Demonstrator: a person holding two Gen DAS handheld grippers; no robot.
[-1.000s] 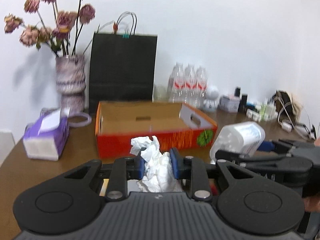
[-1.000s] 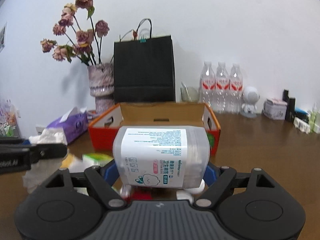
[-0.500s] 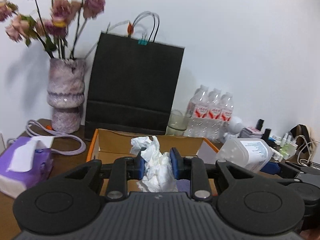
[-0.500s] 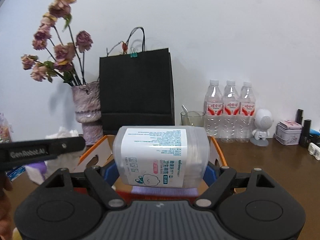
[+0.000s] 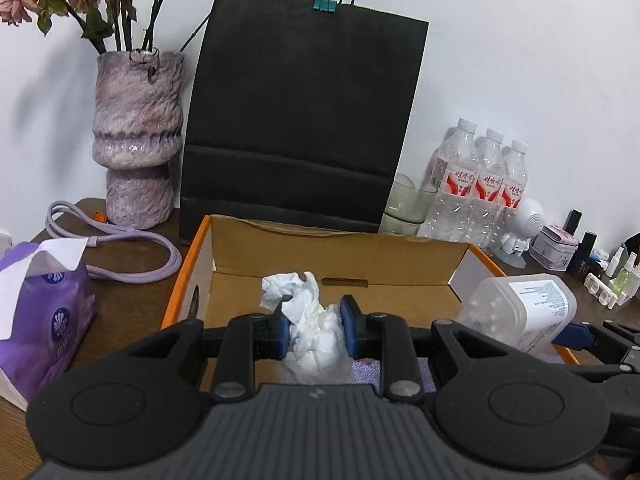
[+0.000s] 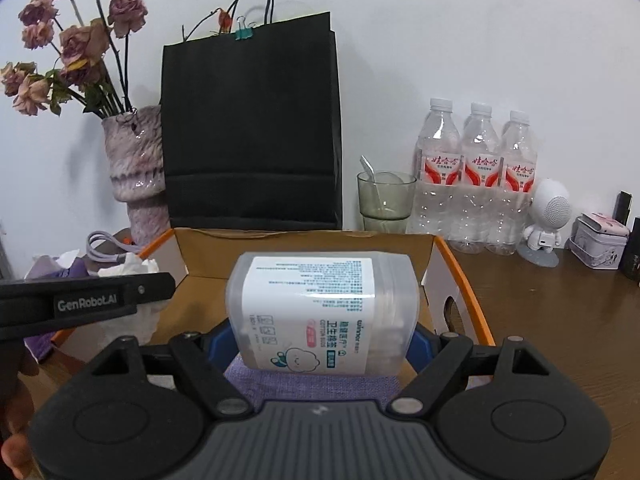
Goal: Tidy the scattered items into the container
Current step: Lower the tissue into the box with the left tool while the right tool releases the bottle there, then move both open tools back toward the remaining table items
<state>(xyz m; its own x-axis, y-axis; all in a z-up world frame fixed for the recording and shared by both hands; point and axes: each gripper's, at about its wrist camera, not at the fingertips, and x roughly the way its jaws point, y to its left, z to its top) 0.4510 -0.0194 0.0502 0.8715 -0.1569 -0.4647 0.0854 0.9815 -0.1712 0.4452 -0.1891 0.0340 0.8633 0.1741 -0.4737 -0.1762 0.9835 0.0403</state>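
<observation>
An open orange cardboard box [image 5: 186, 264] [image 6: 468, 280] lies in front of a black paper bag. My left gripper [image 5: 314, 326] is shut on a crumpled white tissue [image 5: 310, 320] and holds it over the box's inside. My right gripper [image 6: 322, 334] is shut on a clear plastic cotton-swab box [image 6: 324, 312] with a white label, held on its side over the box. That swab box also shows in the left wrist view [image 5: 520, 316]. A purple cloth [image 6: 312, 384] lies on the box floor under both grippers.
A black paper bag [image 5: 300, 120] and a purple vase [image 5: 136, 140] of dried roses stand behind the box. A purple tissue pack [image 5: 36, 312] and a lilac cable [image 5: 132, 264] lie to the left. A glass, three water bottles [image 6: 476, 176], a white figure and small tins stand to the right.
Both grippers have moved forward from in front of the box to over its inside, each still holding its item. The box and the bag now look much closer.
</observation>
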